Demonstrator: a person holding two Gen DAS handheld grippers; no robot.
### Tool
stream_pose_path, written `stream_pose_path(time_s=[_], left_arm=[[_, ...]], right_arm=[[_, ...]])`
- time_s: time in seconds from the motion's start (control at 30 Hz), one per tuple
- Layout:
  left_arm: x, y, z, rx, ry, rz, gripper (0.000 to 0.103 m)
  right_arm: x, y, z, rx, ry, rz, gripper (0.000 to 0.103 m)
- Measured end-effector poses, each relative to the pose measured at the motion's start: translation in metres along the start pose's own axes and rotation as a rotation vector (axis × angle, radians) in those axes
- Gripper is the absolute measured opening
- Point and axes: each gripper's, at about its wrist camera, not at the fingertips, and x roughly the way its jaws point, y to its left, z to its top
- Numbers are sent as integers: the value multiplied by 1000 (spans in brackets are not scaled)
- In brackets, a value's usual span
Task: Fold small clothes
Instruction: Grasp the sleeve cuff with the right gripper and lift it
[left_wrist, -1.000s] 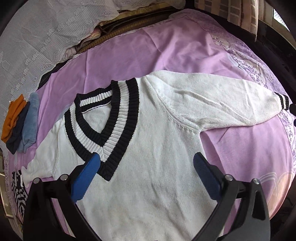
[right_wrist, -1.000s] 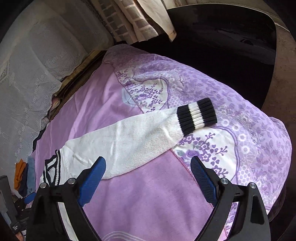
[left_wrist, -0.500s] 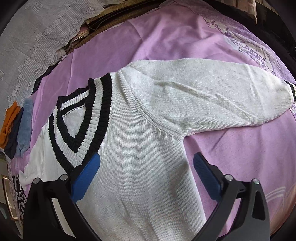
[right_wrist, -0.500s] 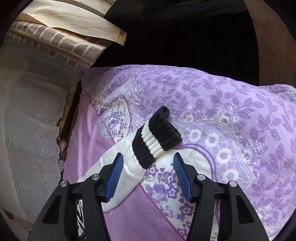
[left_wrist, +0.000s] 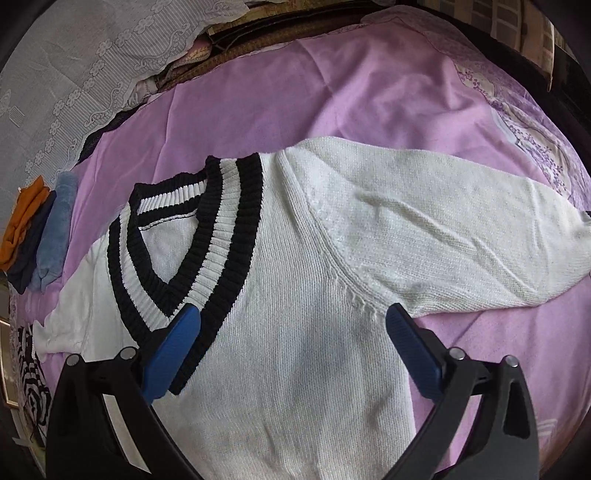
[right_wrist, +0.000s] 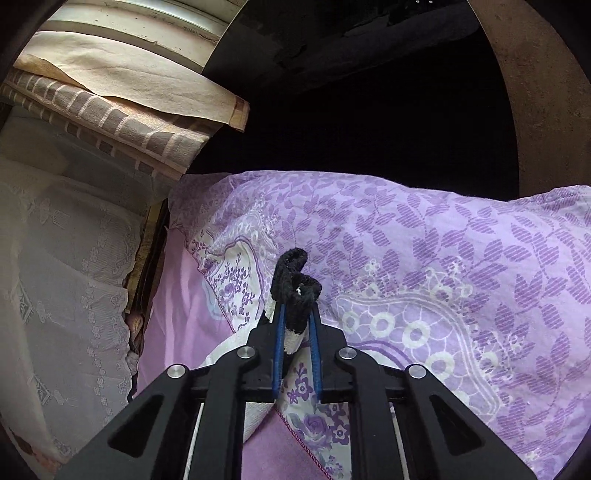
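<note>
A white knit sweater (left_wrist: 295, 295) with a black-and-white striped V-neck collar (left_wrist: 207, 236) lies flat on the purple bedsheet (left_wrist: 295, 92). Its right sleeve (left_wrist: 443, 240) stretches out to the right. My left gripper (left_wrist: 291, 317) is open and hovers just above the sweater's chest, between the collar point and the armpit. In the right wrist view my right gripper (right_wrist: 297, 314) is shut on the sleeve's black-and-white cuff (right_wrist: 295, 284), which bunches up above the blue pads (right_wrist: 280, 339).
Folded orange, navy and blue cloths (left_wrist: 37, 236) lie at the left of the bed. A zebra-patterned cloth (left_wrist: 31, 373) lies at the lower left. A lace curtain (left_wrist: 74, 74) hangs behind. A floral purple pillow (right_wrist: 443, 277) lies beyond the cuff.
My right gripper has come down on the cuff and closed on it. My left gripper stays open and has shifted slightly over the chest.
</note>
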Motion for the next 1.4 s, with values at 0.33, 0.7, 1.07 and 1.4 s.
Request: stream_pose_path(time_s=[0.33,0.7,1.07,1.4], left_arm=[[30,-11,-2,-5,63,35,98],[9,22,-9,-124,66,-137,98],[-27,20,26,-75,-28,-248,98],[-25,112,6,-202,-46,-234,98]], right_arm=[[6,1,0,-51,29,-64,12],[-11,64,-15,-230,-23,5,11],[-12,201,-109,-567,97,210,11],[9,299,-230,-798,296,317,11]])
